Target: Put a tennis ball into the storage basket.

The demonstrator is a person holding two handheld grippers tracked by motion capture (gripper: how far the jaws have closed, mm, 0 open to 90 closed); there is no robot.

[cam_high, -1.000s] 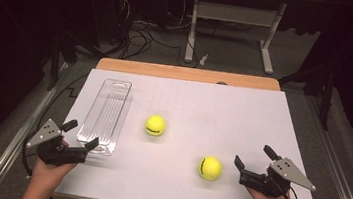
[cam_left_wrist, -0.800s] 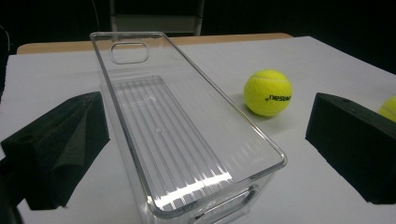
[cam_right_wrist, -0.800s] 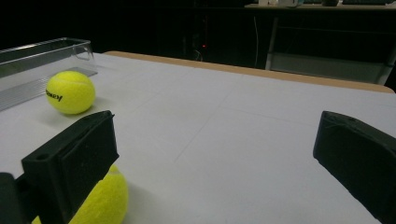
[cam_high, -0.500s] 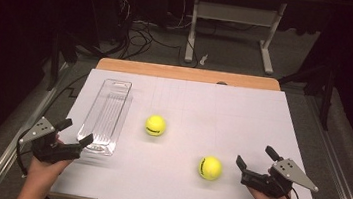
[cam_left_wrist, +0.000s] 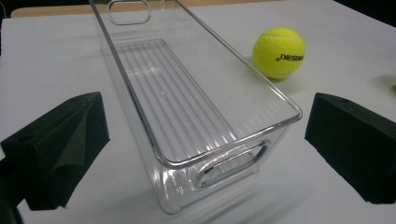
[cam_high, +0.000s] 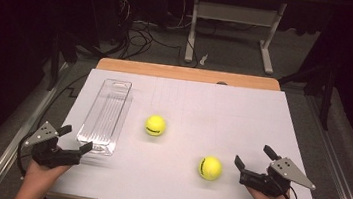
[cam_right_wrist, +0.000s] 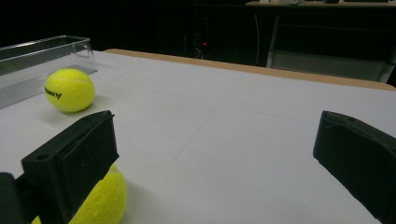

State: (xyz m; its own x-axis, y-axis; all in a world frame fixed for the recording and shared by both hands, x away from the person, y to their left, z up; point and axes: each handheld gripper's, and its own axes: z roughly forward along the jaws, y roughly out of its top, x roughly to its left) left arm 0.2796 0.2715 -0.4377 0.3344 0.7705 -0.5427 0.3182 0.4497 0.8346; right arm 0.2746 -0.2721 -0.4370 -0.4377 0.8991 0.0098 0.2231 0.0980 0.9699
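Note:
A clear plastic bin [cam_high: 107,114] lies lengthwise on the white table's left side, with nothing inside it [cam_left_wrist: 187,107]. One yellow tennis ball [cam_high: 155,125] rests near the middle, just right of the bin [cam_left_wrist: 279,52] [cam_right_wrist: 69,90]. A second tennis ball [cam_high: 210,168] sits toward the front right [cam_right_wrist: 100,200]. My left gripper [cam_high: 73,139] is open at the bin's near end, its jaws standing wide on either side of that end [cam_left_wrist: 205,140]. My right gripper [cam_high: 254,157] is open just right of the second ball, which lies behind its left jaw.
The white sheet [cam_high: 233,116] covers a wooden table [cam_high: 187,73]. Beyond the far edge stand a white metal frame [cam_high: 231,20] and cables [cam_high: 142,30] on the dark floor. Bare white surface stretches across the back and right of the table.
My left gripper has shifted slightly left and nearer the front edge, by the bin's near end. The right gripper and both balls have stayed put.

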